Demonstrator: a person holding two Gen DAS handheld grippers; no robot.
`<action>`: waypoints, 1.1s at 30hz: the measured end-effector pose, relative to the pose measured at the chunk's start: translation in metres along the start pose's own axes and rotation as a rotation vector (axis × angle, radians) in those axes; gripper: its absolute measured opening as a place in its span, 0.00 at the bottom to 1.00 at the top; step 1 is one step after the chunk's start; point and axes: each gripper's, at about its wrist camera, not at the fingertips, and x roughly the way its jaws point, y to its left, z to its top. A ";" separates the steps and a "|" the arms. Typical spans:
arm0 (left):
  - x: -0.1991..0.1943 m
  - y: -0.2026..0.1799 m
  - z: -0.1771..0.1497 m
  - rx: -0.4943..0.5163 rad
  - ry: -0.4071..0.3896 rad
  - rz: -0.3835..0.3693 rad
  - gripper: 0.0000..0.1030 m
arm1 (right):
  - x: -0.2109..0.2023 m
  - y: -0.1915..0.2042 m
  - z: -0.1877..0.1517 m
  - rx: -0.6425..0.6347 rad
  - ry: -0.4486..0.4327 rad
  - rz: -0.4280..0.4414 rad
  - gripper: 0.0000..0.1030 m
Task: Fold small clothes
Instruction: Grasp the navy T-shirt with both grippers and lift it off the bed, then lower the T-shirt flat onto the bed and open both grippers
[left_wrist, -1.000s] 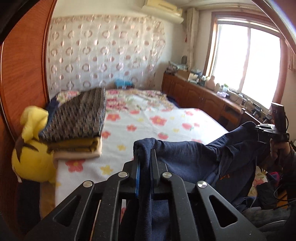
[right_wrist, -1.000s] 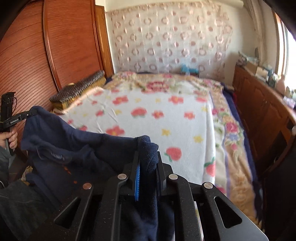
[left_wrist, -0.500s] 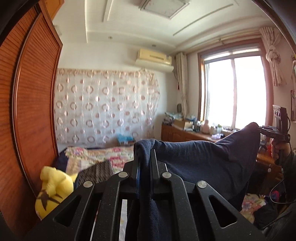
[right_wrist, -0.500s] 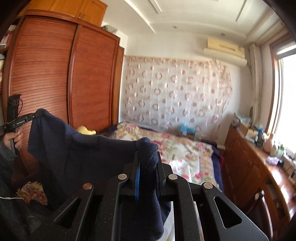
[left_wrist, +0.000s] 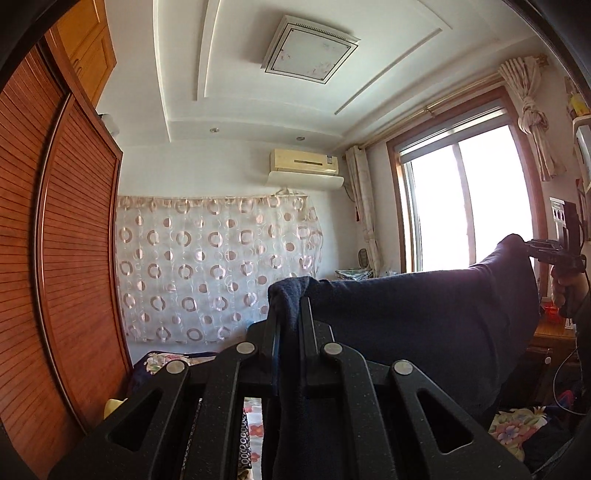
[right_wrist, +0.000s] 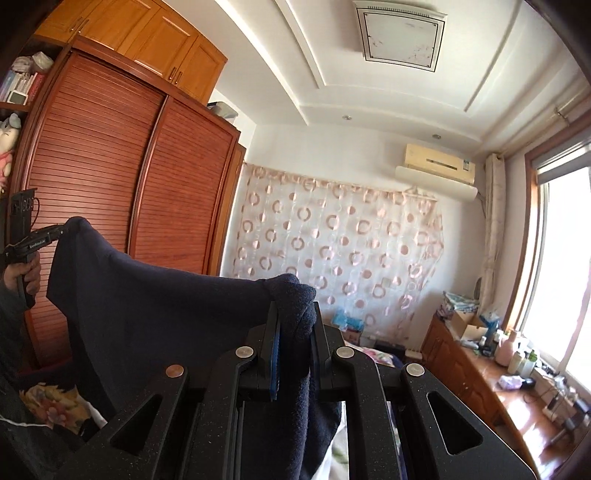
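A dark navy garment (left_wrist: 424, 317) hangs stretched between both grippers, held high in the air. My left gripper (left_wrist: 290, 306) is shut on one bunched corner of it. My right gripper (right_wrist: 293, 314) is shut on the opposite corner, and the navy garment (right_wrist: 147, 306) spreads away from it to the left. In the left wrist view the right gripper (left_wrist: 532, 245) shows at the far right with a hand (left_wrist: 565, 288) on its handle. In the right wrist view the left gripper (right_wrist: 61, 232) shows at the far left. The cloth's lower part is hidden behind the gripper bodies.
A tall wooden wardrobe (left_wrist: 55, 258) stands on the left. A patterned curtain (right_wrist: 332, 258) covers the far wall under an air conditioner (left_wrist: 304, 166). A bright window (left_wrist: 461, 206) and a low cluttered cabinet (right_wrist: 491, 373) line the right side. A strip of the floral bed (left_wrist: 255, 430) shows below.
Both grippers have risen and tipped up from looking down at the bed to looking level across the room. The navy garment came off the bed and now hangs spread between them.
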 end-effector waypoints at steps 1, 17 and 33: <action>0.014 0.001 -0.003 0.009 0.012 0.015 0.08 | 0.007 0.000 -0.003 0.000 0.009 -0.006 0.12; 0.298 0.051 -0.229 -0.066 0.617 0.118 0.29 | 0.390 -0.006 -0.173 0.155 0.645 -0.154 0.31; 0.245 -0.011 -0.298 -0.119 0.765 -0.030 0.64 | 0.356 -0.028 -0.283 0.322 0.732 -0.056 0.31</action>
